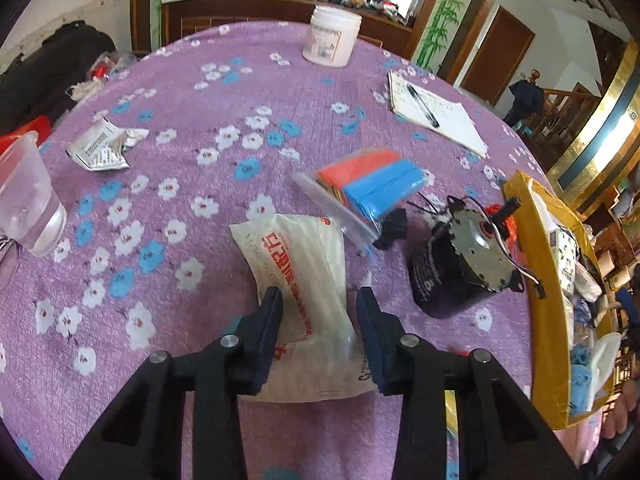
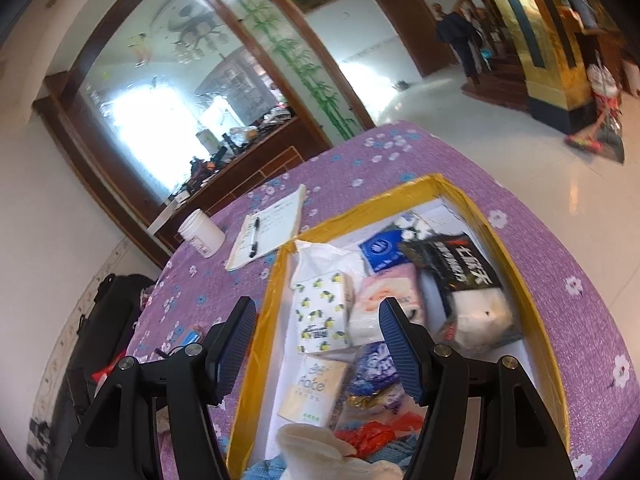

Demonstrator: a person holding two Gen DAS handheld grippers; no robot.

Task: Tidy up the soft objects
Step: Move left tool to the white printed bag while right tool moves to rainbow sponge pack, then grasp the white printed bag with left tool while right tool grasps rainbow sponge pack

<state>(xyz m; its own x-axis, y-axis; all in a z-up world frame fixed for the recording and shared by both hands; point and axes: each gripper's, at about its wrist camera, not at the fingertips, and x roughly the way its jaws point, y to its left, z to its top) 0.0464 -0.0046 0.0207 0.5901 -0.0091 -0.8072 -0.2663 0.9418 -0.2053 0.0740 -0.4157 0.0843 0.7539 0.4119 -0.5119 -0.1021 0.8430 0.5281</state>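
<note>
Left gripper point(image 1: 319, 300) is positioned astride the white packet point(image 1: 304, 280) on the purple tablecloth point(image 1: 180, 120); the pads appear to pinch its sides, though contact cannot be confirmed. Just beyond lie the red-and-blue cloth bag point(image 1: 372, 184) and motor point(image 1: 460, 260). A shallow grip risks slippage during transfer to the yellow-rimmed box point(image 2: 276, 320), over which the right gripper point(image 2: 316, 312) is held spread and empty.
</note>
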